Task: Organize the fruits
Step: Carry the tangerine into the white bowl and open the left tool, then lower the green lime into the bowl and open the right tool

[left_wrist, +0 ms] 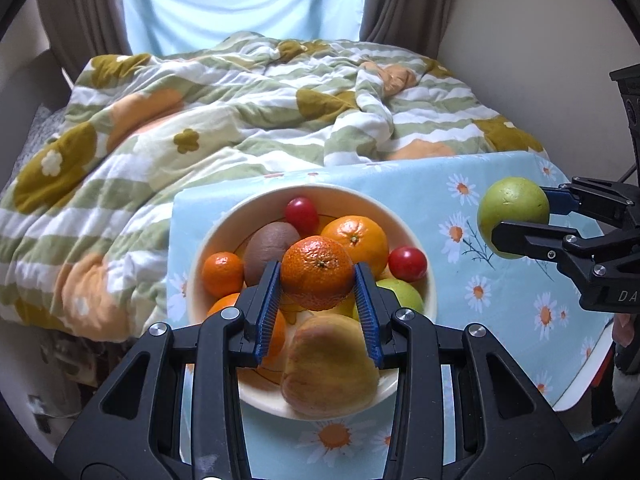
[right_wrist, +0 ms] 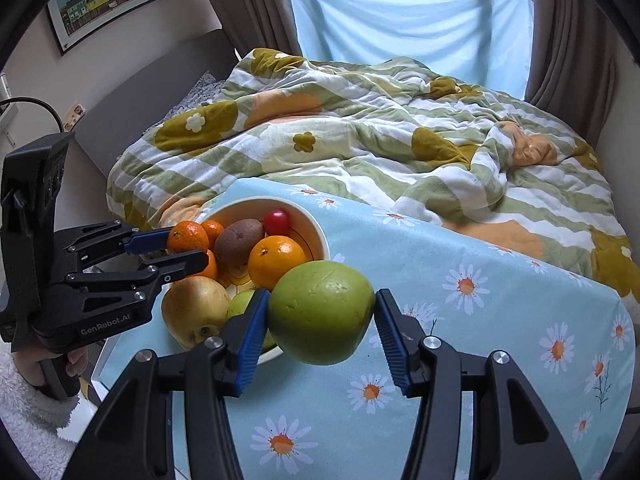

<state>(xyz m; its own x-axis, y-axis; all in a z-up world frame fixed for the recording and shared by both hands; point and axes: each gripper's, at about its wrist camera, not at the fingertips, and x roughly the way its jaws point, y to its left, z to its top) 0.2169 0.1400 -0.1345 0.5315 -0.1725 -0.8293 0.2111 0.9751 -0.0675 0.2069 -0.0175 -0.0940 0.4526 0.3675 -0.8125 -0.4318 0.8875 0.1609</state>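
A cream bowl heaped with fruit sits on a small table under a pale blue daisy-print cloth, just beside a bed with a rumpled floral quilt; the left gripper pinches a mandarin between its blue ribbed pads, held above the pile inside the bowl; the right gripper pinches a large green apple, held in the air over the cloth, beside the bowl's rim and apart from the other fruit.

To do this step well, each fruit is best carried level and set down gently before the pads release, since round fruit is likely to roll on the smooth cloth; the two tools should stay well apart so they do not knock together; the tomatoes, kiwi and pale apple left in the bowl could shift if brushed.

Both grippers tilt steeply downward and forward; in the right wrist view, a hand in a fleecy white sleeve grips the left tool's handle at the lower left.
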